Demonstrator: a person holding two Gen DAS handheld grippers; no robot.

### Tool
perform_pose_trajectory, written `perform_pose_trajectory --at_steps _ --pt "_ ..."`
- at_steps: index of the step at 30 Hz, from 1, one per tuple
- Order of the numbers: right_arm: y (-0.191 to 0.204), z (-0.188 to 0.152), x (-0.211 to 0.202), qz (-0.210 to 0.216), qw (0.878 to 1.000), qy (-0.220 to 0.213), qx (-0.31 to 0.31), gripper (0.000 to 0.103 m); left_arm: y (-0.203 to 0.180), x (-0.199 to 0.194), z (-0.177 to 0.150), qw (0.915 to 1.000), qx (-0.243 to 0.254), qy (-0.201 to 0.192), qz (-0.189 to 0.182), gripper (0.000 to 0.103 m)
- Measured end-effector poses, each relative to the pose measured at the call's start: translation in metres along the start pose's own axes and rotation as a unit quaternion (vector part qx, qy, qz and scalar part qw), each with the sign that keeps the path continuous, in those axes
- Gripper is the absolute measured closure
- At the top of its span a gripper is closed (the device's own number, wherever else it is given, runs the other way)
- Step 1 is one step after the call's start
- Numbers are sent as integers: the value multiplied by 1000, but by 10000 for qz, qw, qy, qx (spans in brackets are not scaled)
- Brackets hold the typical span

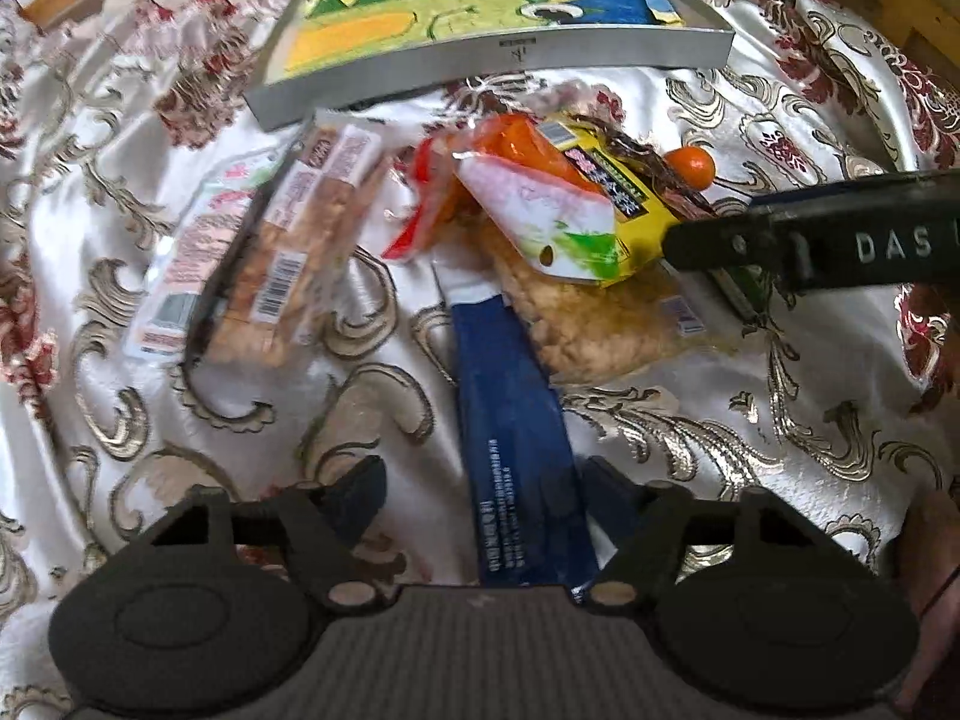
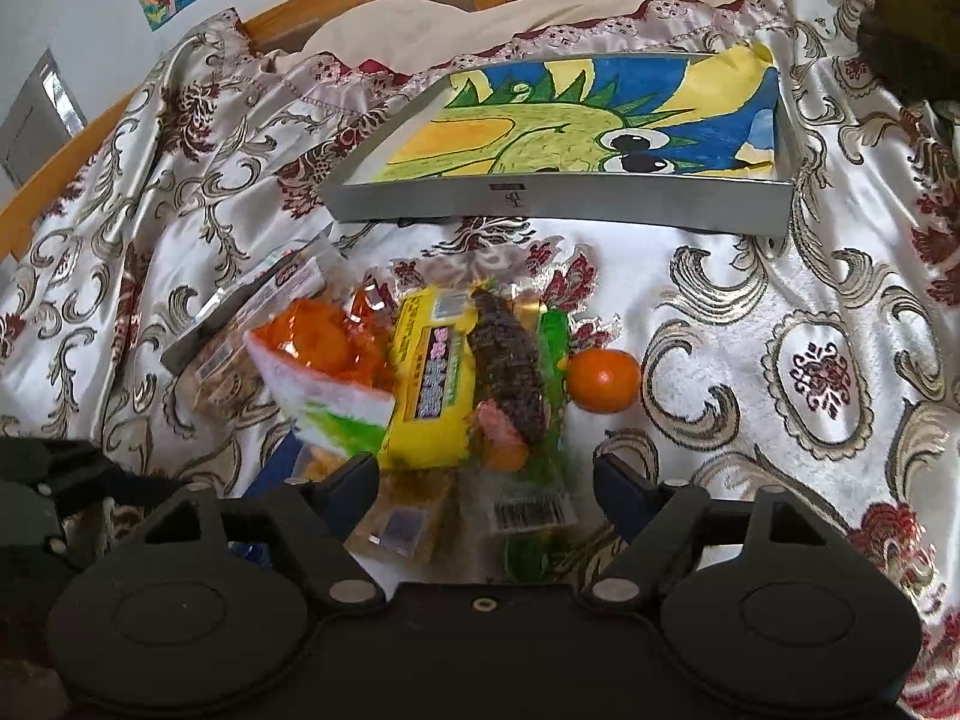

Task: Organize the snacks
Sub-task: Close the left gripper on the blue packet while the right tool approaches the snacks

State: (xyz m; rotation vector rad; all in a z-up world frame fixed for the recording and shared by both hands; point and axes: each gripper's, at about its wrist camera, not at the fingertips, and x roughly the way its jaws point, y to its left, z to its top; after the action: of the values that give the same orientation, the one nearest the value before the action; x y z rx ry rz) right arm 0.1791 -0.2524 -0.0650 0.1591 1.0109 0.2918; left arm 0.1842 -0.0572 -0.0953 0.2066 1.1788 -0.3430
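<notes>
The blue packet (image 1: 510,420) lies lengthwise between the left gripper (image 1: 483,480)'s open fingers, running away toward the far tray (image 1: 498,54), while the right gripper (image 2: 486,474) spreads open over the snack pile (image 2: 420,384).

Tray (image 2: 558,204): lay on the bedspread (image 2: 780,312), behind the snack packets (image 2: 420,384).
Tangerine (image 2: 603,381): sat just right of the packets.
Long packet (image 1: 510,420): lay nearest, before the pile.

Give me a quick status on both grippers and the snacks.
Left gripper open, astride blue packet. Right gripper open above snack pile. Tray behind, nothing in it but paper. Nothing blocking.
</notes>
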Motion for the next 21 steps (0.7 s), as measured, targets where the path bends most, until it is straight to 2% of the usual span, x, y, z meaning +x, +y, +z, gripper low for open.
perform_pose_trajectory --at_steps 1,3,5,7,9,11,14,18,21 --pt "-1 1 1 13 10000 -6 17 27 2 2 1 10000 -66 50 -53 39" --pt "-3 4 5 30 10000 8 39 31 7 5 2 9996 -240 101 -130 42" --pt "-3 4 7 -4 10000 62 35 42 13 4 1 9989 -412 79 -210 49" --pt "-4 3 9 -4 9999 153 50 46 17 4 0 9982 -533 82 -271 59" --pt "-4 2 10 6 9998 210 51 52 19 3 0 9975 -626 80 -330 60" --pt "-2 1 9 -116 9997 207 -40 63 20 3 0 9970 -679 90 -359 62" --pt "1 0 7 -174 9993 339 -62 64 22 -1 -1 9952 -830 140 -489 63" --pt "12 -8 0 -401 9962 611 -478 66 22 -7 -6 9926 -997 231 -651 63" --pt "18 -18 -6 -407 9939 780 -670 66 20 -8 -7 9931 -962 246 -621 63"
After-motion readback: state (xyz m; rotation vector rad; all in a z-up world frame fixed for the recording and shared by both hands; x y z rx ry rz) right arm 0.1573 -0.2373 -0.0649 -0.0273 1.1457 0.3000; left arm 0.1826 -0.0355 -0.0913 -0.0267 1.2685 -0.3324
